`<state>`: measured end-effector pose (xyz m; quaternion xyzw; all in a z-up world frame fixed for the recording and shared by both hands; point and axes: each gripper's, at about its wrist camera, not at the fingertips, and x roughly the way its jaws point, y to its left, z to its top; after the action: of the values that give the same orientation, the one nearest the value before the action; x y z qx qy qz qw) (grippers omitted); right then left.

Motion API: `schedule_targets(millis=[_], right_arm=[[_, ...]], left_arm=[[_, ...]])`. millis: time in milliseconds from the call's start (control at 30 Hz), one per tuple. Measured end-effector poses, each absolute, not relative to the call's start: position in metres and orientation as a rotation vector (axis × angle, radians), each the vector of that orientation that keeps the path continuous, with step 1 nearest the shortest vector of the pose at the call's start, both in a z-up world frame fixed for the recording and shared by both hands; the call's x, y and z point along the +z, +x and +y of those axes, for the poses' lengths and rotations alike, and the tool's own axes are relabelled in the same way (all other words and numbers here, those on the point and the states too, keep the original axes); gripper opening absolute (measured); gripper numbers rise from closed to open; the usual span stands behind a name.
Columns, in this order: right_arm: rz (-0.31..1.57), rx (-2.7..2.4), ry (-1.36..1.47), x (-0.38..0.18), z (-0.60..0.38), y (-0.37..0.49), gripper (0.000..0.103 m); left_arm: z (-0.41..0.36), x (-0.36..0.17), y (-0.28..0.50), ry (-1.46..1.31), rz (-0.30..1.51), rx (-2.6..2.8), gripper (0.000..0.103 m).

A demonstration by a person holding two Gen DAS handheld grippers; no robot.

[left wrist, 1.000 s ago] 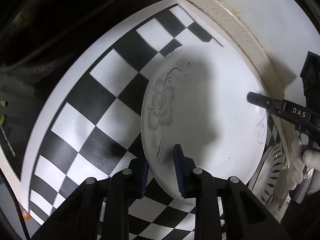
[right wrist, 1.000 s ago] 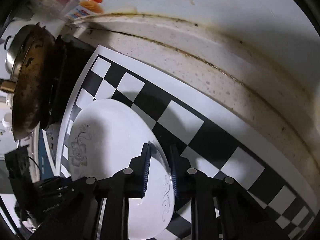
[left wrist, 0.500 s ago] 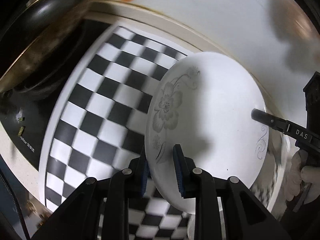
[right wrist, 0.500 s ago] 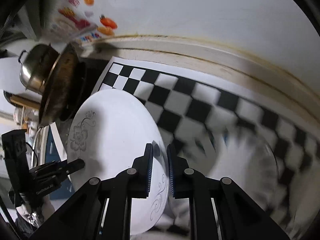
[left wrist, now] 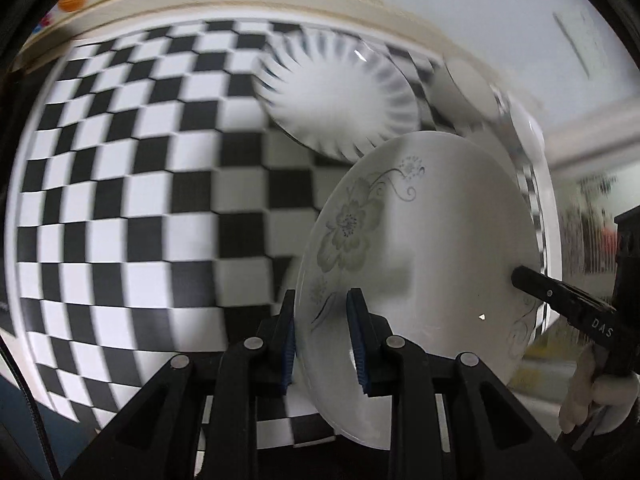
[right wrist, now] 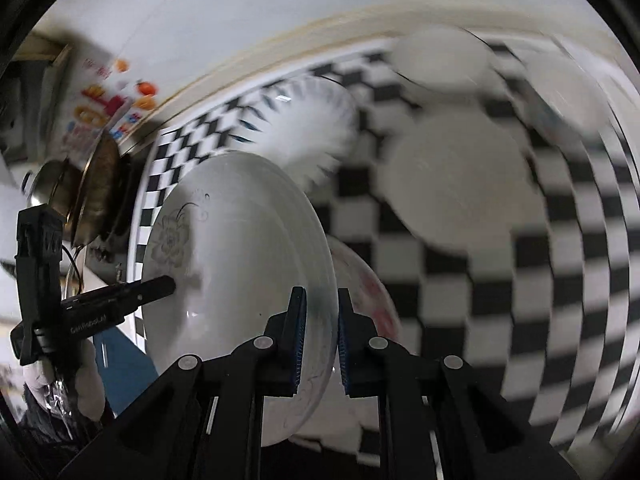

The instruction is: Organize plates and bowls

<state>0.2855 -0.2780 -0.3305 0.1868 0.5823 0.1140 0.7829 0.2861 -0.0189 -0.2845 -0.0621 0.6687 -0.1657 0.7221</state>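
One flowered white plate point(left wrist: 432, 240) held tilted above the checkered desk point(left wrist: 120, 200); left hand-held gripper point(left wrist: 322, 336) and right hand-held gripper point(right wrist: 319, 336) each clamp its rim; one fluted plate point(left wrist: 336, 100) lies beyond it.

five plates point(right wrist: 240, 248), two tongs point(right wrist: 319, 330)

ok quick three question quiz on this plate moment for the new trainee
1. True or false: both claws grip the flowered plate at once.
2. What pattern covers the mat under the dishes?
A stripes
B checks
C dots
3. Fill in: the dish lying on the mat beyond the held plate has a ______ rim.

Key: 1 true, the left claw and right claw pinch opposite edges. 2 B. 3 striped.
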Motion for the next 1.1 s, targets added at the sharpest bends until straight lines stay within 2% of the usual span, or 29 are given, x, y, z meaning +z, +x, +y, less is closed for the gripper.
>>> schedule_targets(millis=[200,433,1100], right_arm=[[1.269,0.158,0.458,-0.357,-0.313,0.248,0.016],[1.277,0.138,0.491,-0.376,-0.325,0.235,0.016],[1.369,0.202,0.466,-0.39,-0.3,0.269,0.016]], left_arm=[[-0.053,-0.313,0.276,-0.079,1.536,-0.423,0.024],[-0.06,-0.322,0.273,-0.043,1.565,-0.419,0.026],[-0.037,-0.324,0.27,0.054,1.655,-0.297,0.027]])
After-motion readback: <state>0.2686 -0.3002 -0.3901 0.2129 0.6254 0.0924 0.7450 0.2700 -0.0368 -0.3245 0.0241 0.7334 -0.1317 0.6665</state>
